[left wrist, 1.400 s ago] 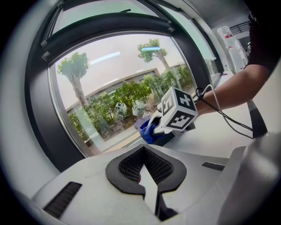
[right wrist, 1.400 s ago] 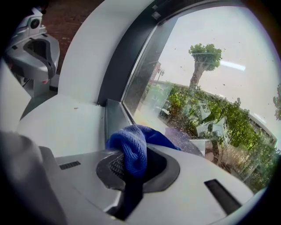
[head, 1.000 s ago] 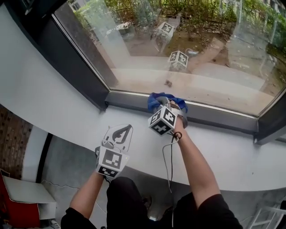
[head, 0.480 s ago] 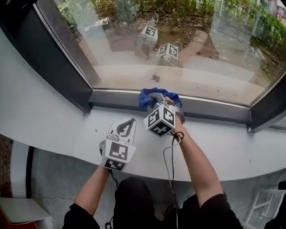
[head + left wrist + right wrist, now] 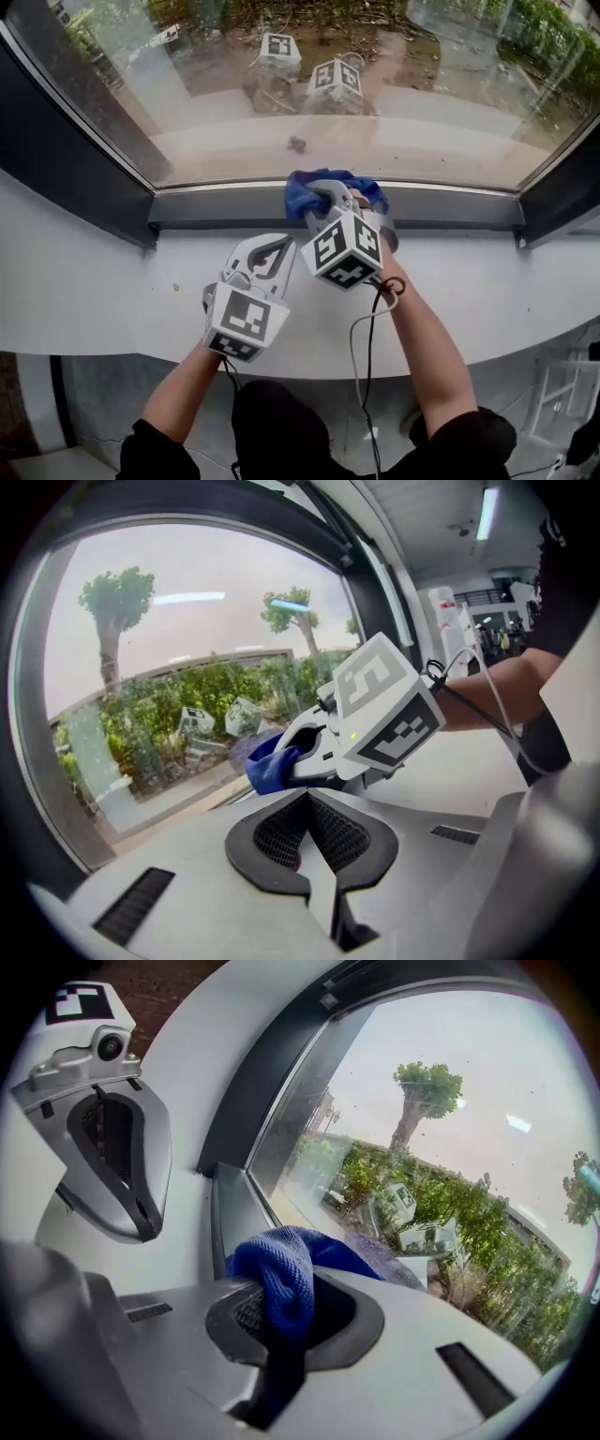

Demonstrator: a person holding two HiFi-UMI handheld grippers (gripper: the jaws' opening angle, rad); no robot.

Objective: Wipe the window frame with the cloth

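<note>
Your right gripper (image 5: pixel 326 199) has its fingers clenched on the blue cloth (image 5: pixel 305 192), pressed against the dark window frame (image 5: pixel 450 211) mid-span. Bare frame runs to the corners on both sides. Your left gripper (image 5: pixel 265 255) sits just beside it over the white sill (image 5: pixel 487 291), fingers closed on nothing.

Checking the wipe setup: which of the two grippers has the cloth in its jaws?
The right gripper: blue cloth pinched in its jaws. The left gripper is shut, empty.

Cloth (image 5: pixel 307 191) on window frame (image 5: pixel 450 208)
</note>
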